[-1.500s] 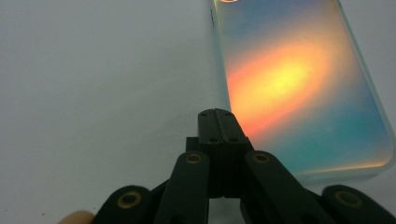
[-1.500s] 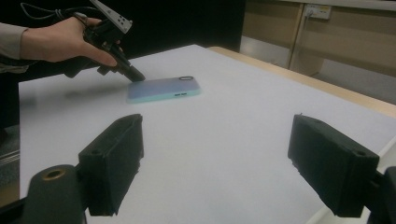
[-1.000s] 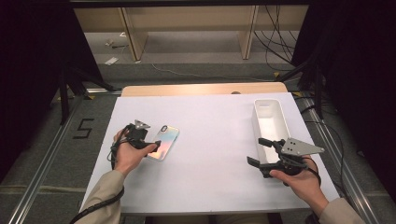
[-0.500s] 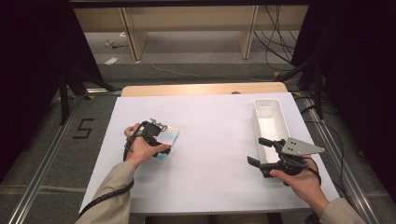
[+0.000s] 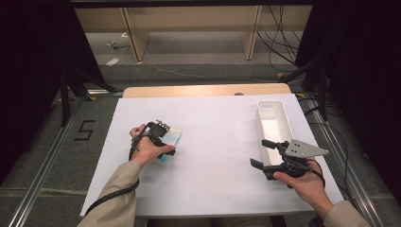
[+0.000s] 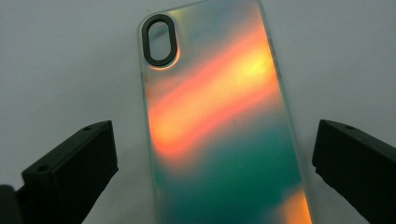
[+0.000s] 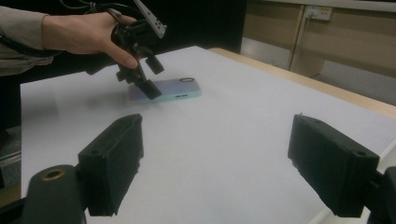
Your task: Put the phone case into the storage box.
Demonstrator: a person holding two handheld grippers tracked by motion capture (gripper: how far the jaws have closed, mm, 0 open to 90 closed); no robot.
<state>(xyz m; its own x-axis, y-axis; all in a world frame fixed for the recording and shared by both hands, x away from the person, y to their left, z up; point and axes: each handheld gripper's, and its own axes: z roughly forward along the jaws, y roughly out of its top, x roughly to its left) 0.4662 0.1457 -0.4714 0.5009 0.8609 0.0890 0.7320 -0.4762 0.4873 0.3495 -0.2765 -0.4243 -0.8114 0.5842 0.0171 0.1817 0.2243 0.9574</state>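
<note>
phone case [image 6: 219, 121] lies flat on the white table [image 5: 217, 142], left of centre, well clear of every edge. my left gripper [image 6: 212, 154] hangs over it, jaws just opened to full width and straddling its long sides, pads not touching. i judge this the approach before the grasp: next i lower and close squarely across the width. right gripper [image 7: 210, 158] waits wide open and empty near the white bin [image 5: 274, 124]. open table lies between case and bin.

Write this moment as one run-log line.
left gripper: open, jaws astride phone case | right gripper: open, empty | white bin: empty
</note>
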